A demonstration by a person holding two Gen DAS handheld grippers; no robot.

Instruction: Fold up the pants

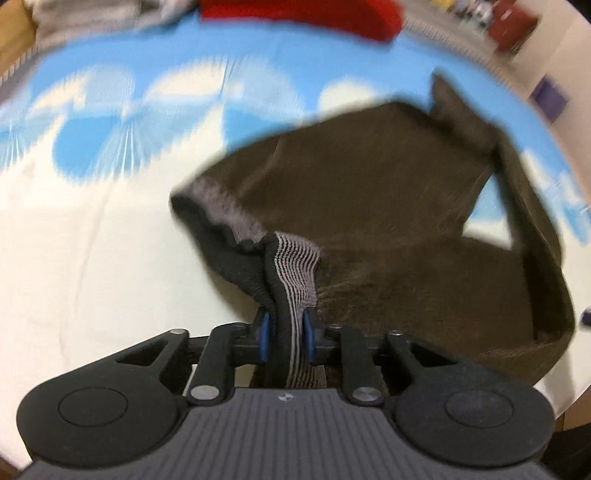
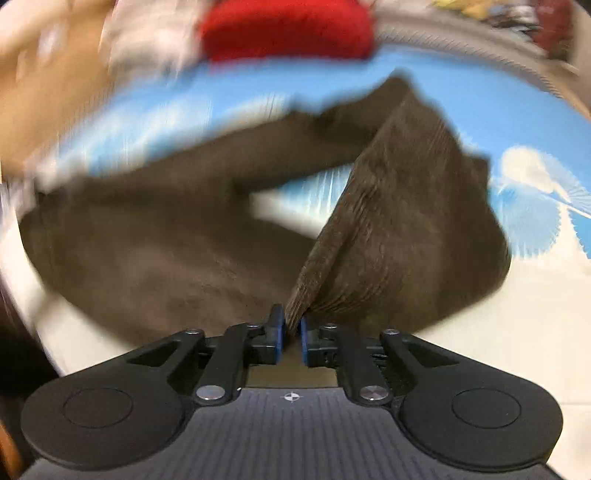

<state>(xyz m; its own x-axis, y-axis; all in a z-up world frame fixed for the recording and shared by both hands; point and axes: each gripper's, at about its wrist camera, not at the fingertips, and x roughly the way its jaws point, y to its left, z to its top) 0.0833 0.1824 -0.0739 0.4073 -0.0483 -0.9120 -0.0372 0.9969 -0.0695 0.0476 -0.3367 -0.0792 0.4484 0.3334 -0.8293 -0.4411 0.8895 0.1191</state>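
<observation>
Dark brown corduroy pants (image 1: 388, 206) hang over a bed with a blue and white patterned sheet (image 1: 92, 229). My left gripper (image 1: 285, 332) is shut on the striped grey elastic waistband (image 1: 297, 273), which runs between the blue pads. My right gripper (image 2: 291, 328) is shut on a folded edge of the pants (image 2: 399, 221), near a leg end. The cloth is lifted and stretches between both grippers; one leg (image 2: 184, 177) trails left in the right wrist view. Both views are blurred by motion.
A red cloth (image 1: 303, 14) lies at the far edge of the bed, also in the right wrist view (image 2: 284, 29). Pale clothes (image 1: 96, 14) lie beside it. A wall with coloured items (image 1: 513, 26) is at the far right.
</observation>
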